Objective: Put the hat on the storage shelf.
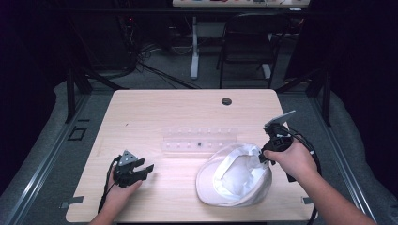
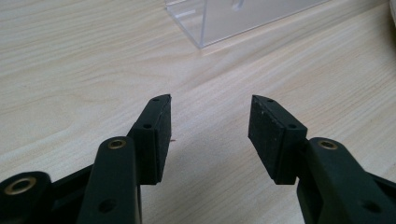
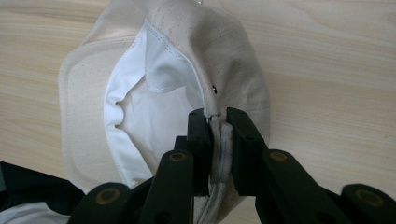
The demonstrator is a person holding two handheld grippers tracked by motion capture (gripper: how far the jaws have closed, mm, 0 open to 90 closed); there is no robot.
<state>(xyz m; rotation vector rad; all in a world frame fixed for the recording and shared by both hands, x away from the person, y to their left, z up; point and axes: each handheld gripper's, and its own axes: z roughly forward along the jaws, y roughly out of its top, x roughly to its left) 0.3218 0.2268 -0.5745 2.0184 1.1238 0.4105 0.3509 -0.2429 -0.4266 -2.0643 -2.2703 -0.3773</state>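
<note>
A cream cap (image 1: 234,176) lies upside down on the right half of the light wooden table (image 1: 155,108), its white lining facing up and its brim toward the person's left. The right gripper (image 1: 266,158), held in the person's right hand (image 1: 293,157), has its jaws closed on the cap's rim at the edge farthest right; in the right gripper view the folded cloth of the cap (image 3: 187,70) is pinched between the two black pads, with a small eyelet just above the grip. The left gripper (image 1: 143,168) rests low over the table's left front area in the person's left hand (image 1: 119,190), well apart from the cap. Its jaws stand wide apart with nothing between them, and only bare wood shows in the gap. A clear plastic rack (image 1: 199,140) lies flat near the table's middle, just beyond the cap; its corner (image 2: 219,18) appears ahead of the left gripper (image 2: 210,126)
</note>
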